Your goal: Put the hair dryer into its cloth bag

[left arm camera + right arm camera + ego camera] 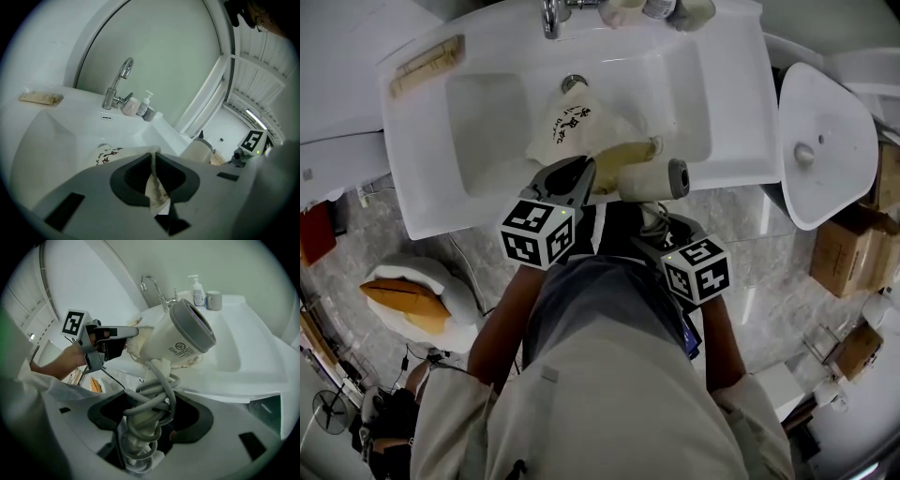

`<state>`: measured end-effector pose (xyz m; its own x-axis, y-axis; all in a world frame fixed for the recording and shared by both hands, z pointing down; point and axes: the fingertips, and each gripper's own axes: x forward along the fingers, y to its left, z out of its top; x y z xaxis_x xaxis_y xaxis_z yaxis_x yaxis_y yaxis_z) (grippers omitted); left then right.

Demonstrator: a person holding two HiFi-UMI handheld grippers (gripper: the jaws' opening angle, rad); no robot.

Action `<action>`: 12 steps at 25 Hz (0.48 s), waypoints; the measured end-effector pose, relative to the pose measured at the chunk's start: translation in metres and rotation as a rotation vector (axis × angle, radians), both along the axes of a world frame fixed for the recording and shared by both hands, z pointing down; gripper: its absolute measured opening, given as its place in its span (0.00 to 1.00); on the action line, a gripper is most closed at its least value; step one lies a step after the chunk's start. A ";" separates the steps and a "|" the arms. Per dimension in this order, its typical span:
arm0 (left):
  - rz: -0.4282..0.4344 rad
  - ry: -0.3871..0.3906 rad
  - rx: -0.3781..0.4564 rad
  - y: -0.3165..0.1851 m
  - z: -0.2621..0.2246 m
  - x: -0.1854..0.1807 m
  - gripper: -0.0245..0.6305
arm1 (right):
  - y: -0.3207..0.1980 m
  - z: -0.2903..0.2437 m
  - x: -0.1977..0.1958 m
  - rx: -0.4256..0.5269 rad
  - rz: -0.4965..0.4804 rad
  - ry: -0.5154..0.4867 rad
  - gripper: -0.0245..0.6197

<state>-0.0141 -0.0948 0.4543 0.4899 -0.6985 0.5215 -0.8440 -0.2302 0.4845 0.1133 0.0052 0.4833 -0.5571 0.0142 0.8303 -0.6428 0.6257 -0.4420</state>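
Note:
A cream cloth bag (567, 127) with dark print lies in the white sink basin (487, 122). My left gripper (581, 176) is shut on the bag's near edge, and a strip of the cloth (154, 185) is pinched between its jaws. My right gripper (664, 223) is shut on the handle of the cream hair dryer (652, 178), which has its grey cord (152, 399) wound round the handle. The dryer's grey nozzle end (192, 324) points up and to the right. The dryer hangs just above the sink's front rim, right beside the bag's mouth (136, 345) and the left gripper (117, 336).
A chrome faucet (117, 84), a soap bottle (143, 104) and a cup (214, 300) stand at the back of the sink. A flat packet (427, 66) lies on the sink's left corner. A toilet (825, 141) and cardboard boxes (844, 253) are on the right, a bin (408, 300) at lower left.

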 end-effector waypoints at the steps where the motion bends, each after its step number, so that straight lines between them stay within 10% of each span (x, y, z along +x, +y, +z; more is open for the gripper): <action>1: 0.002 -0.002 0.001 0.001 0.000 0.000 0.09 | 0.001 0.001 -0.001 -0.005 -0.010 0.003 0.51; 12: 0.024 -0.022 0.017 0.003 0.002 0.001 0.09 | 0.009 0.006 -0.016 -0.108 -0.082 -0.031 0.51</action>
<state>-0.0136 -0.0914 0.4564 0.4949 -0.6956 0.5208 -0.8487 -0.2584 0.4614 0.0971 0.0144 0.4894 -0.5760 0.1496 0.8037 -0.5760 0.6233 -0.5288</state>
